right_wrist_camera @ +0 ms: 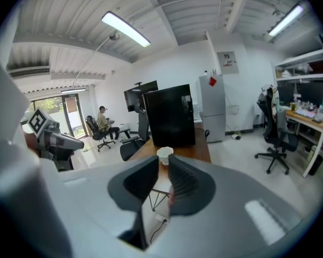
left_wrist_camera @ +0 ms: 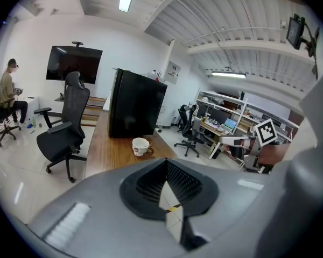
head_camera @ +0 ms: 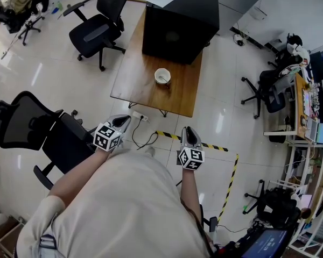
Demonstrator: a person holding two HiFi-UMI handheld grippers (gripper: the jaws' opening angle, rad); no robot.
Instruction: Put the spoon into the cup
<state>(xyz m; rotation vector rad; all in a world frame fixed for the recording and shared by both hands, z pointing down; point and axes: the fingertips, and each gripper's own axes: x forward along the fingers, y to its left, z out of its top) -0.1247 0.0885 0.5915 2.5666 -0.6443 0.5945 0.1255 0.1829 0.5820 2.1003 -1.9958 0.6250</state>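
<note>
At the left, the left gripper (head_camera: 123, 123) was held above the floor (head_camera: 97, 104), its jaws pressed together with nothing between them. Ahead of it, the white cup (head_camera: 162, 76) was set upright on the wooden table (head_camera: 133, 77), just before a black cabinet (head_camera: 180, 23) (the spoon could not be made out). At the right, the right gripper (head_camera: 189, 134) was held with its jaws nearly together, a thin gap left and nothing gripped.
</note>
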